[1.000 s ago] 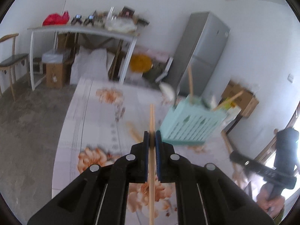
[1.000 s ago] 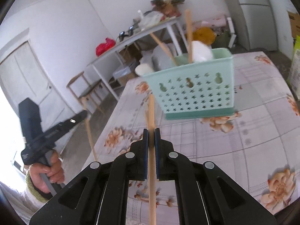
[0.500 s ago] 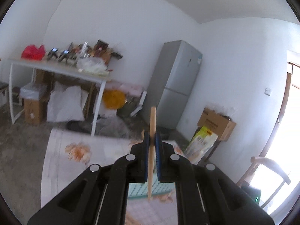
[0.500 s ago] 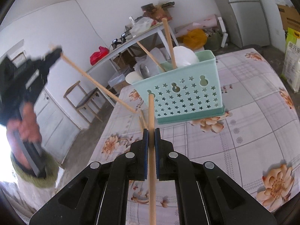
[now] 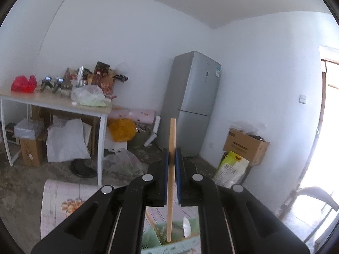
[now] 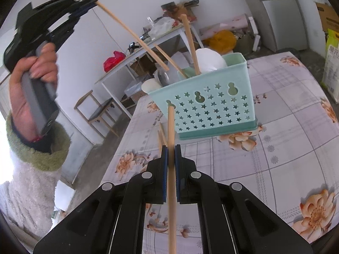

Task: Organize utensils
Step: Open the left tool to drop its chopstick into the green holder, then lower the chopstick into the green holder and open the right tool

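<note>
Overhead: floral-clothed worktop (image 6: 286, 148), white-walled room, fridge (image 5: 195, 105).
Both tongs (image 5: 172, 165) (image 6: 171, 165) clamp chopsticks; left chopstick (image 6: 131, 33) slants down into basket (image 6: 211, 105), right chopstick (image 6: 171, 139) points forward toward it.

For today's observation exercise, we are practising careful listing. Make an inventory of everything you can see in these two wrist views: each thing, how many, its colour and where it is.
utensil basket: one, mint green, star holes, on the table
chopsticks in basket: two, wooden, leaning
spoons in basket: about three, white and metal
loose chopsticks: two, wooden, on table beside basket
table: one, floral cloth
side table: one, white, cluttered, by wall
fridge: one, silver, in corner
cardboard box: one, brown, right of fridge
chair: one, wooden, by wall
left gripper: black, shut on left chopstick, above basket
right gripper: black, shut on right chopstick
hand: one, green cuff
</note>
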Motion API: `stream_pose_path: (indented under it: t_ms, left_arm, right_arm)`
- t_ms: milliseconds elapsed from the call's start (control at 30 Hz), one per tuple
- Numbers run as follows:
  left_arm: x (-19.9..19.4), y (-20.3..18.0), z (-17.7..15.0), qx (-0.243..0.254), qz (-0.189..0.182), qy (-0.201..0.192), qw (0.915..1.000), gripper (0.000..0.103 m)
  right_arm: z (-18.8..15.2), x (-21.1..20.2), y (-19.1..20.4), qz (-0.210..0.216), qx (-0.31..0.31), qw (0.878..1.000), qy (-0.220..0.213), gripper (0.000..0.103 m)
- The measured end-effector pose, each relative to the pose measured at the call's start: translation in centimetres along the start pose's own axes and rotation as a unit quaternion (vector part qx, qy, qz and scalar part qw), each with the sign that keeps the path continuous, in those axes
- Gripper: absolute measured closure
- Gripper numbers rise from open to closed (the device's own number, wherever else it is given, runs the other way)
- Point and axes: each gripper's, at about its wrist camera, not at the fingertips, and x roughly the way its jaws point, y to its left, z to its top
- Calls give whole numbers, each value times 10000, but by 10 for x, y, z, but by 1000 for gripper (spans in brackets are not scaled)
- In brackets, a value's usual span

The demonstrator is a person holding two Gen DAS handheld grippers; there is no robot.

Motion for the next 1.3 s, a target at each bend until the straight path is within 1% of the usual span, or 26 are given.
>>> stream_pose_path:
  t_ms: [133,267,400,533,767,800,833,867,933,967,1033,1167,1233,1300]
  left_arm:
    - [22,0,-10,-14,138,6,9999,97]
    - [43,4,-30,-115,223,41,9997,97]
    - [55,7,-41,-86,313,-55,9995,97]
    - [60,12,-53,-115,328,28,9994,97]
    - [55,21,-86,-128,340,361,9987,97]
    - [52,23,-90,-127,340,402,9985,93]
    - [50,24,-92,-137,348,422,9984,87]
    - [47,26,-94,-155,361,429,9983,84]
    - [40,29,-97,-200,363,472,9980,74]
    - [35,31,-98,-217,354,480,9980,72]
    - [25,33,-99,-215,350,458,9981,63]
    - [-2,39,-104,-237,369,442,9981,53]
    - [-15,43,-107,-278,389,428,9979,47]
    - [-30,48,-113,-298,441,434,9976,42]
  right_arm:
    - [1,0,-3,5,11,10000,-3,98]
    - [1,2,-8,10,70,10000,25,98]
    - [1,3,-10,-5,81,10000,53,98]
    - [2,3,-13,-13,106,9999,53,98]
    - [1,1,-11,-97,80,9999,89,98]
    - [1,1,-11,-108,74,9999,91,98]
    - [1,0,-10,-123,69,9999,92,98]
    - [0,-1,-10,-140,66,9998,89,98]
    - [0,-3,-9,-163,70,9998,78,98]
    - [1,-3,-9,-169,71,9998,76,98]
    - [0,-4,-7,-198,61,9998,80,98]
    - [0,-4,-2,-227,15,9997,101,98]
    - [1,-5,2,-242,-28,9997,95,98]
    - [3,-6,6,-263,-86,9996,83,98]
